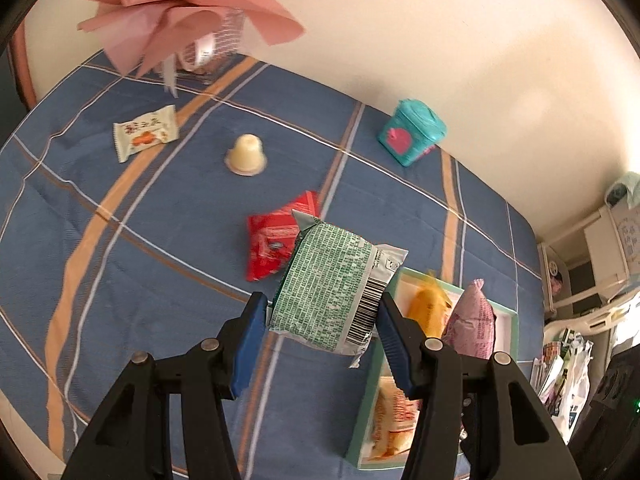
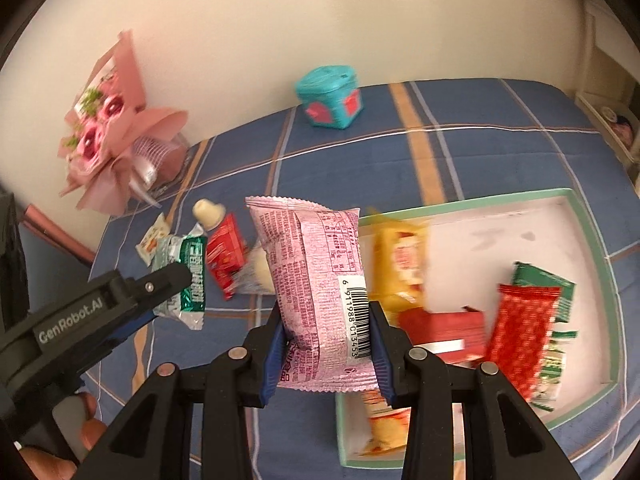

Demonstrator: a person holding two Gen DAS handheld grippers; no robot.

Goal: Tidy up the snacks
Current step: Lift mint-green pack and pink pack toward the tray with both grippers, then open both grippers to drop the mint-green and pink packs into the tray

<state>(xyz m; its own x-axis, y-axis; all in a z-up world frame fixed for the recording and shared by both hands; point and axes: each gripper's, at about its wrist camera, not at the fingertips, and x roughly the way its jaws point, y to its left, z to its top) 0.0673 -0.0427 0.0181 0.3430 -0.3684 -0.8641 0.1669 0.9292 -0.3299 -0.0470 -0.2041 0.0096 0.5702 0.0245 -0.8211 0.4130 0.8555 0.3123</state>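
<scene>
My left gripper (image 1: 324, 312) is shut on a green-and-white snack packet (image 1: 328, 284), held above the blue checked cloth; the same packet (image 2: 188, 280) shows at the left of the right wrist view. The right gripper (image 2: 328, 344) is shut on a pink snack packet (image 2: 320, 280), which hangs over the near left corner of the white tray (image 2: 600, 240) with the green rim. Several red, green and yellow packets lie in that tray. On the cloth remain a red packet (image 1: 276, 236), a pale jelly cup (image 1: 246, 154) and a white packet (image 1: 144, 132).
A teal box (image 1: 412, 132) stands by the wall at the back. A pink bouquet (image 2: 112, 140) leans at the far left corner. Shelves and bags crowd the room beyond the cloth's right edge (image 1: 580, 320). A hand (image 2: 84, 432) grips the left tool's handle.
</scene>
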